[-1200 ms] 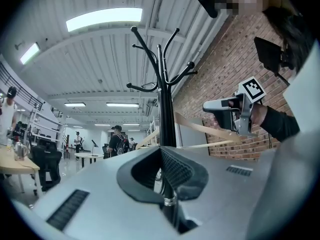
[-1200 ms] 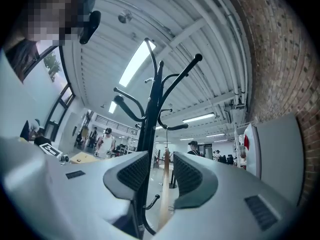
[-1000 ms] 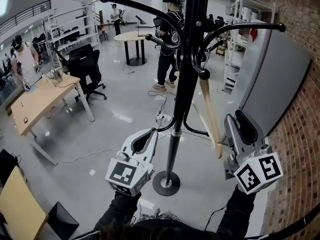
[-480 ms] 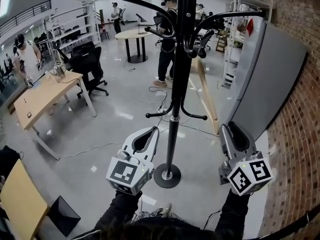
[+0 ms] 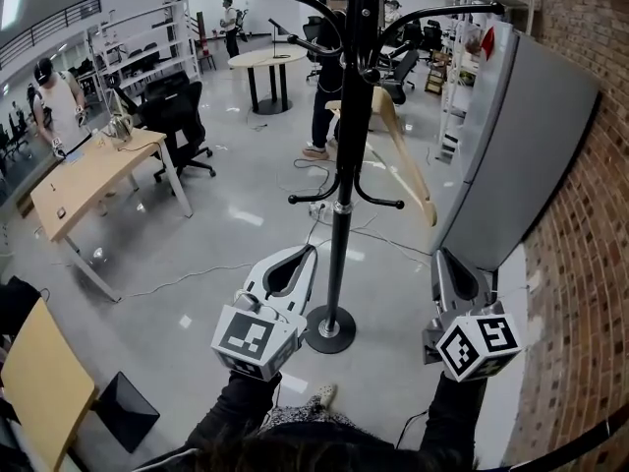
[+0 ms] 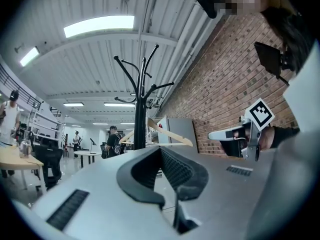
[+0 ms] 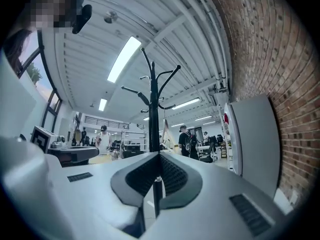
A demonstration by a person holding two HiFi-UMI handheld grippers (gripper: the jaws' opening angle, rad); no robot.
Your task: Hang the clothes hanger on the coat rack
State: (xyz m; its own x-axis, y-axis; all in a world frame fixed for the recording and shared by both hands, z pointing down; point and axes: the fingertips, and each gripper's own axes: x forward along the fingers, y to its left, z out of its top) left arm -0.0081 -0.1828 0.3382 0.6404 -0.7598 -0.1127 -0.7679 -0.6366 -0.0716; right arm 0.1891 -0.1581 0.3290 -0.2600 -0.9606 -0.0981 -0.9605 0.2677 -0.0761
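The pale wooden clothes hanger [image 5: 405,160] hangs on the black metal coat rack [image 5: 339,234], upper centre of the head view. The hanging looks done. The left gripper [image 5: 307,251] is closed and empty. The right gripper [image 5: 441,256] is closing on nothing. Next, probably just backing clear.

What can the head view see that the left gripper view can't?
Only the head view: the coat rack's round foot, and the marker cube on the left tongs. Only the left gripper view: the rack's topmost hooks, cut off in the head view. Both: the rack's pole, the wooden hanger on it, the brick wall and the right tongs.
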